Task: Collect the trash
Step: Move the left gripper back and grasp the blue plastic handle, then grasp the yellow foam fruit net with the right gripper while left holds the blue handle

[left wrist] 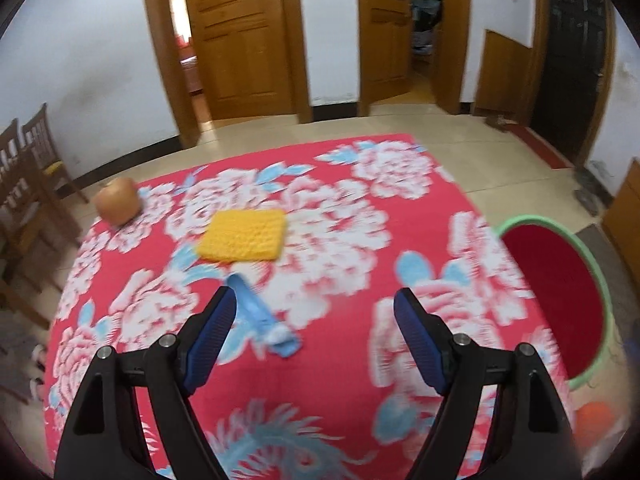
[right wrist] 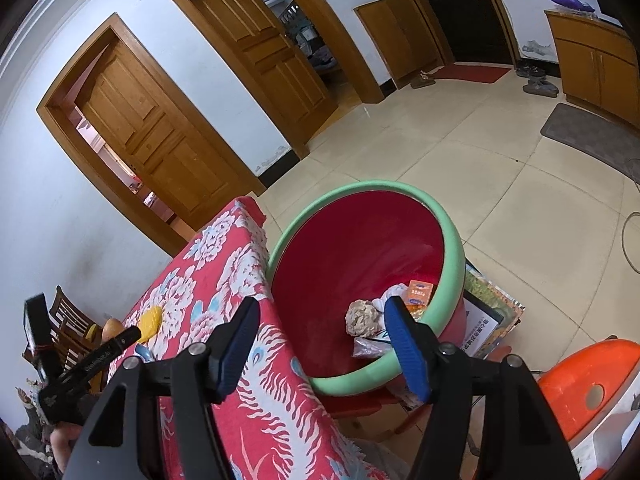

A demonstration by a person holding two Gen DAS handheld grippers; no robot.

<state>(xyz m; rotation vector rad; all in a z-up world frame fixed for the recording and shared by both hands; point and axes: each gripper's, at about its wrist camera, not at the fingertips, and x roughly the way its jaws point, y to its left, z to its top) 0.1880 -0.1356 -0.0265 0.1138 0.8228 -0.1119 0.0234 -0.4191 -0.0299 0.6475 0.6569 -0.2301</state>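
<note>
Left tool gapes empty above a blue wrapper on the surface — right tool, jaws apart, over the bin.

Table covered in printed floral cloth, matt, soft weave. Yellow sponge: rough, pitted surface. Bin: smooth plastic, glossy red interior, matt green rim. Crumpled paper wad inside it, creased and matt. Doors of varnished wood, semi-gloss. Floor tiled, smooth, faint sheen.
</note>
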